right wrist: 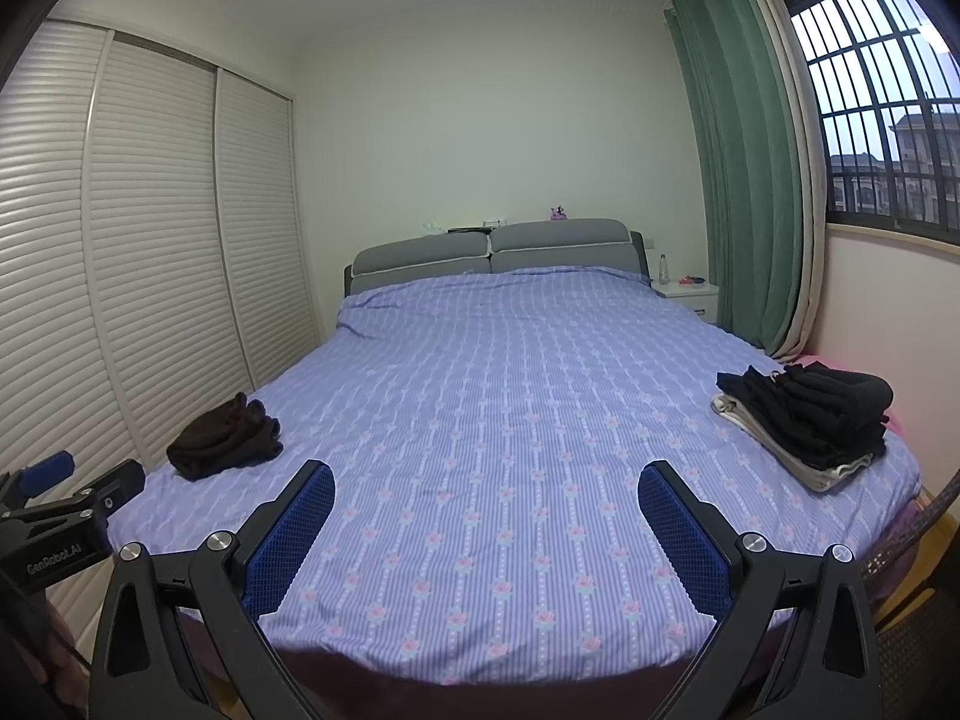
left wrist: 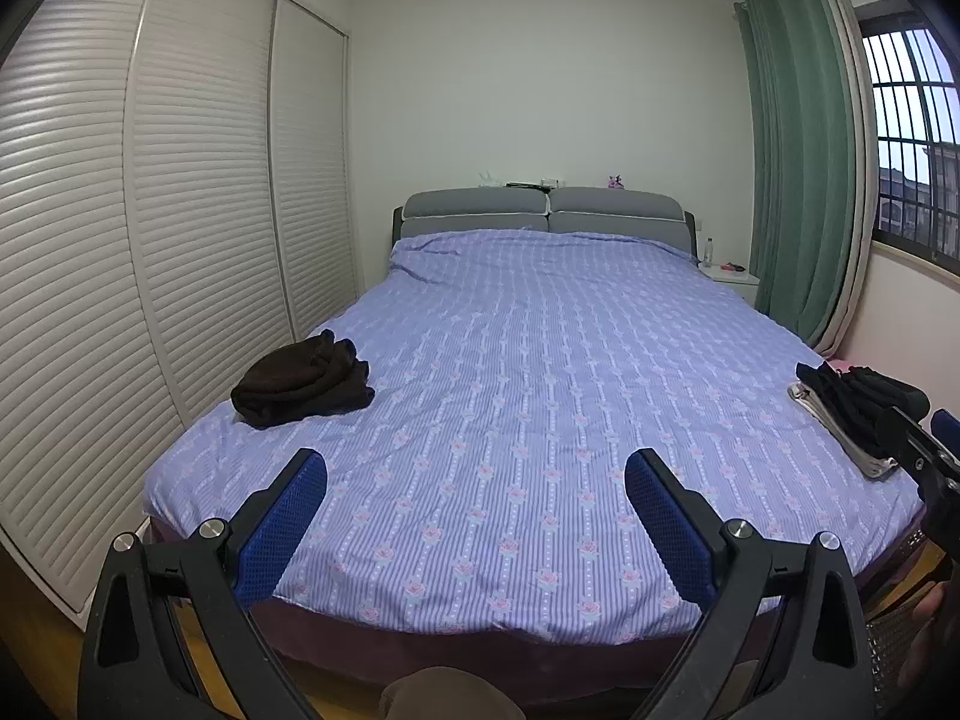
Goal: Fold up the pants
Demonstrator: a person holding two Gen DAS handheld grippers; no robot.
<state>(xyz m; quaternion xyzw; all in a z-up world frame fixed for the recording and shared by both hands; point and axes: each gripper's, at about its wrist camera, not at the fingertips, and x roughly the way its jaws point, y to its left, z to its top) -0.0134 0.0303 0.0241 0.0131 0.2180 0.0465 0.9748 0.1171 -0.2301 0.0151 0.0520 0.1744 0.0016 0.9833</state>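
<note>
A dark brown bundle of pants [left wrist: 300,381] lies crumpled on the left side of the bed [left wrist: 540,372]; it also shows in the right wrist view [right wrist: 225,438]. A stack of folded dark and light clothes [right wrist: 810,426] sits at the bed's right edge, also in the left wrist view [left wrist: 852,414]. My left gripper [left wrist: 476,483] is open and empty, held above the foot of the bed. My right gripper [right wrist: 486,495] is open and empty beside it. Each gripper shows at the edge of the other's view.
White louvred wardrobe doors [left wrist: 150,210] line the left wall. A grey headboard [left wrist: 543,213] and a white nightstand [right wrist: 687,294] stand at the far end. Green curtains [right wrist: 744,180] and a barred window [right wrist: 882,108] are on the right.
</note>
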